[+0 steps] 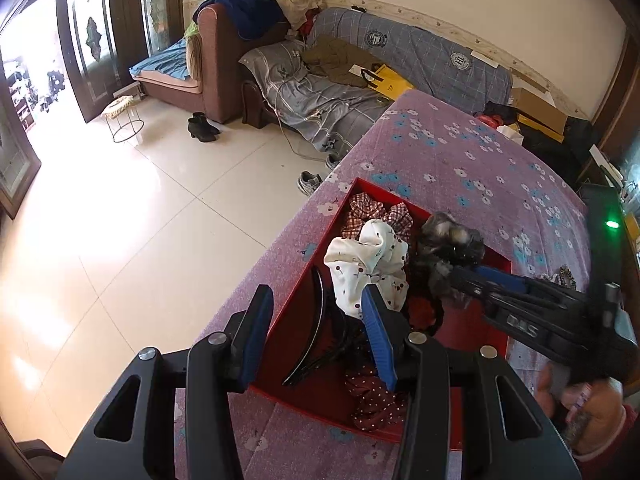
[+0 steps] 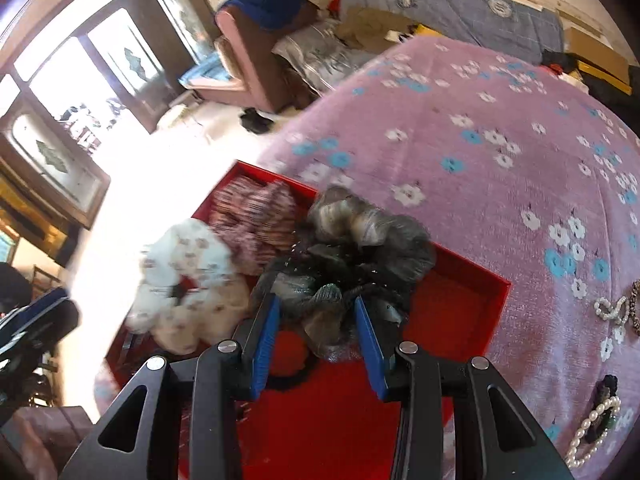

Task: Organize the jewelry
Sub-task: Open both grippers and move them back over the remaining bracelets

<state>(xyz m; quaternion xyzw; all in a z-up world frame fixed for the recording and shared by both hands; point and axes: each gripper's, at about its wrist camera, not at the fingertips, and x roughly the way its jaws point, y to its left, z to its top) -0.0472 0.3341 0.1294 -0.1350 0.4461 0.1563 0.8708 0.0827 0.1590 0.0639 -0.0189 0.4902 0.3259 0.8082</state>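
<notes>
Grey fluffy scrunchie [image 2: 360, 248] sits between the right tool's [image 2: 316, 336] spread fingers, above the red tray [image 2: 460, 312]; left tool [image 1: 320, 336] released, straddling the tray's wall.

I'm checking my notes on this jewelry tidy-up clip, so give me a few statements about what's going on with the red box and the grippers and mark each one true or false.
1. The red box sits on a purple floral cloth. True.
2. The right gripper has a grey-black scrunchie between its fingers over the box. True.
3. The white cherry-print scrunchie lies on the floor. False: it is at the box, against the left gripper.
4. The box is empty apart from the scrunchies. False: a black headband also lies in it.
5. A pearl string lies on the cloth outside the box. True.
</notes>
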